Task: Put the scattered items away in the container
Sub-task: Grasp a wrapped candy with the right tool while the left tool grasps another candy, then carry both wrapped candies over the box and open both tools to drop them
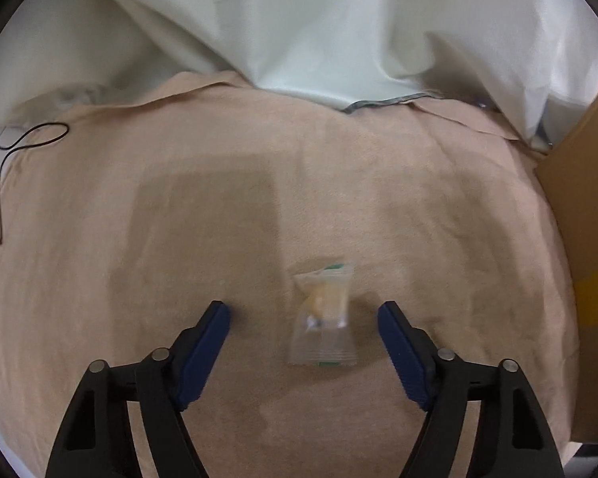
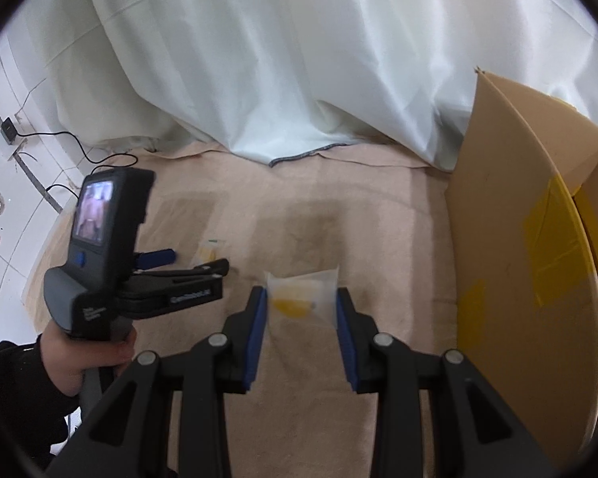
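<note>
Left gripper [image 1: 303, 312] spread wide around a clear candy packet [image 1: 323, 316] on tan cloth [image 1: 203, 207], right gripper [image 2: 301, 294] pinching another clear yellow-candy packet [image 2: 301, 292], taped cardboard box [image 2: 522, 247] just beside

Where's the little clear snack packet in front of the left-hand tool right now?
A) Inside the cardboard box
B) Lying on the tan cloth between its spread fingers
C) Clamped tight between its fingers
B: the packet lies flat on the tan cloth, with the left gripper spread wide around it, touching neither finger.

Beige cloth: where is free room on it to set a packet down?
The beige cloth lies bare from the black cable across to the clear snack packet. The cardboard box crowds the right edge, and the white sheet covers the back.
</note>
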Demonstrator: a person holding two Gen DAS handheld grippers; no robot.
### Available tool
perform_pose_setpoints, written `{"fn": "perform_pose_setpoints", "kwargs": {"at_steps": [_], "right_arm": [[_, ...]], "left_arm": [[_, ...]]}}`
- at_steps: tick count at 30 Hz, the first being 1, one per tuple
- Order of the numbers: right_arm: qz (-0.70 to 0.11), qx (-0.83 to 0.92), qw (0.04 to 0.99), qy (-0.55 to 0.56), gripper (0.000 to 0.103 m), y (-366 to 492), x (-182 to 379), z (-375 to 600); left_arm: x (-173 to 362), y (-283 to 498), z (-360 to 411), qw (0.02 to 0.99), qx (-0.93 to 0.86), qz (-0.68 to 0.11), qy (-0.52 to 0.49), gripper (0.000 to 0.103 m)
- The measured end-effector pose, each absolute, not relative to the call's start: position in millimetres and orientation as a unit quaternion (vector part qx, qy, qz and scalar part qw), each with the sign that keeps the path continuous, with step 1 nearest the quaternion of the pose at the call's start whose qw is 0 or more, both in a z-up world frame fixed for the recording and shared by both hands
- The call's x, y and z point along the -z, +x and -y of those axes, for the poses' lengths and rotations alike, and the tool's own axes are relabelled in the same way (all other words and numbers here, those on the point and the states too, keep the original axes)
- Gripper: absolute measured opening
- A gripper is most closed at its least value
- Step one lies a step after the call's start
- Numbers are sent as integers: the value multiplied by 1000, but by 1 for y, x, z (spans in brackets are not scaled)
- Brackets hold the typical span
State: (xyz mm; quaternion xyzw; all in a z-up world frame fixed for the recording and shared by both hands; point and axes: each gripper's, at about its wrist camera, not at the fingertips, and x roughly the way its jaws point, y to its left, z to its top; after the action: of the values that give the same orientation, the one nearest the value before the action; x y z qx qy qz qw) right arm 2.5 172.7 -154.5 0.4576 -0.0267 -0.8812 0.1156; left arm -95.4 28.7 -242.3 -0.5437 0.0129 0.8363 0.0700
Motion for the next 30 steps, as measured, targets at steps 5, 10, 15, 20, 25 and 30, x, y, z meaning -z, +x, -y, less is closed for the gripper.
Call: {"fn": "perform_pose_setpoints", "kwargs": {"at_steps": [5, 10, 15, 20, 25, 30], "right_arm": [[28, 884, 116, 452, 38, 7, 150, -173], [34, 884, 113, 453, 38, 5, 149, -174], [28, 889, 121, 442, 38, 8, 137, -171], [17, 892, 150, 427, 38, 13, 111, -161], [8, 892, 173, 417, 38, 18, 100, -149], [12, 889, 178, 422, 38, 14, 104, -149]], "left_arm": [[239, -98, -26, 75, -837, -6, -541, 27], [237, -97, -14, 87, -835, 12, -543, 22], [216, -82, -6, 88, -842, 8, -532, 21], [162, -59, 6, 85, -853, 21, -514, 21], [123, -39, 8, 90, -859, 16, -503, 21], [112, -28, 6, 84, -865, -1, -495, 21]]}}
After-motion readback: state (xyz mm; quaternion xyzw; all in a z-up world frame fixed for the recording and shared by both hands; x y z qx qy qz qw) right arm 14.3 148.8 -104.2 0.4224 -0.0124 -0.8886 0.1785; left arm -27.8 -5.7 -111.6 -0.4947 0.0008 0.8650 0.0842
